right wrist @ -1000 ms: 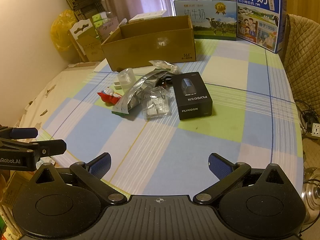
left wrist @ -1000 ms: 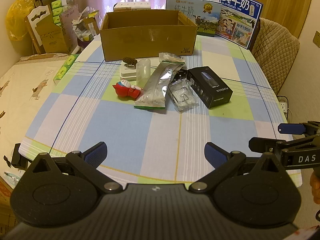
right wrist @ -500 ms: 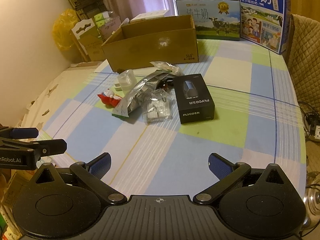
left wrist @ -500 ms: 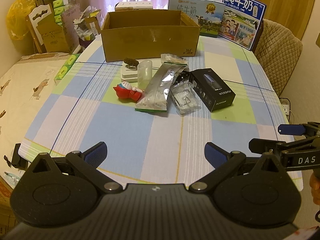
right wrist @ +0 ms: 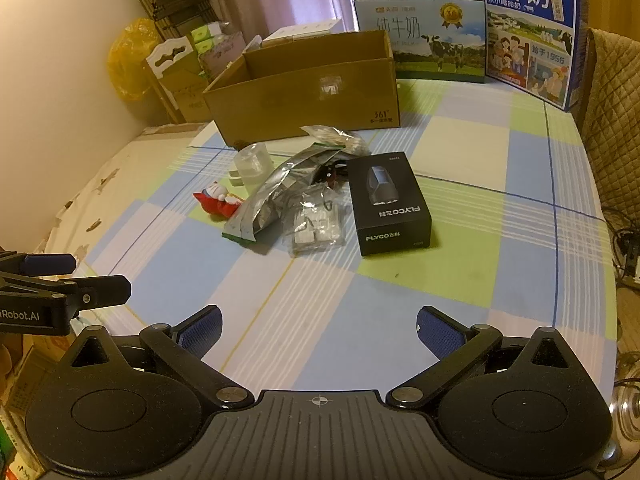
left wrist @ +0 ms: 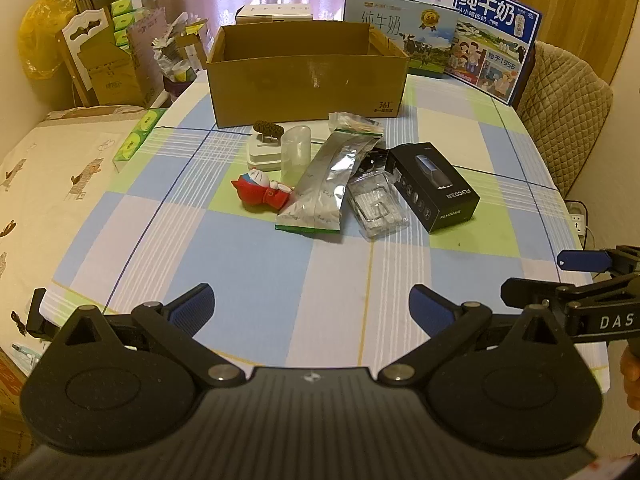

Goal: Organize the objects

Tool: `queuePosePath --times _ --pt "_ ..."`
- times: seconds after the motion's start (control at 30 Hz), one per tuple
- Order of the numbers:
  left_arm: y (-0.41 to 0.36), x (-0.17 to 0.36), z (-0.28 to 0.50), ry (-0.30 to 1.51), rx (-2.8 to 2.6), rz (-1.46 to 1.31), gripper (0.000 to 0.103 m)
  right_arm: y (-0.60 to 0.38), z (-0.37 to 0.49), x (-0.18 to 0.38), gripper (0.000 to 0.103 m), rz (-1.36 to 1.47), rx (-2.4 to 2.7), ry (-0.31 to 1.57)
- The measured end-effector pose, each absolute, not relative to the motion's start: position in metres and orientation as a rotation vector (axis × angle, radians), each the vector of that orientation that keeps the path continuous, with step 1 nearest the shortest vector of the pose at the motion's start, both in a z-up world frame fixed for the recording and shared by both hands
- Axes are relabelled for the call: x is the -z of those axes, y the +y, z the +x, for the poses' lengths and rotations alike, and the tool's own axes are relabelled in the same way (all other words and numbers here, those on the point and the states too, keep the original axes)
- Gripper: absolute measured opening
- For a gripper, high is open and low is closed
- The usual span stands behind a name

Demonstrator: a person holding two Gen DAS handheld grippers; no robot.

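Both the left gripper (left wrist: 311, 308) and the right gripper (right wrist: 319, 325), jaws spread wide and empty, face the black box (right wrist: 387, 202) lying near the front of the cardboard box (right wrist: 304, 92); rigid, probably light, best pinched across its long sides.

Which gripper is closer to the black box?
Right. The right gripper faces the black box almost head-on; the left gripper sits farther left, with the box off to its right.

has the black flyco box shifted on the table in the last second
No. The black Flyco box keeps its place beside the clear packet and in front of the cardboard box; only the cameras drifted.
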State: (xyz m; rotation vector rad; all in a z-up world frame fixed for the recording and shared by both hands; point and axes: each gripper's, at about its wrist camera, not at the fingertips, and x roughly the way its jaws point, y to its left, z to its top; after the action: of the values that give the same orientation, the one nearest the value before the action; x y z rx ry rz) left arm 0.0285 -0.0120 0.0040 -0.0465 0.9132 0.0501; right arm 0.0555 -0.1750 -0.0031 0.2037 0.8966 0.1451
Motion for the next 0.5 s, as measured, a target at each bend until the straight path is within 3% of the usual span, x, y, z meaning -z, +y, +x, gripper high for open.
queuePosePath --times 0.5 --pt "0.002 0.002 0.044 0.949 -0.066 -0.058 0.102 -0.187 0.078 0.010 0.101 0.229 -0.149 0.894"
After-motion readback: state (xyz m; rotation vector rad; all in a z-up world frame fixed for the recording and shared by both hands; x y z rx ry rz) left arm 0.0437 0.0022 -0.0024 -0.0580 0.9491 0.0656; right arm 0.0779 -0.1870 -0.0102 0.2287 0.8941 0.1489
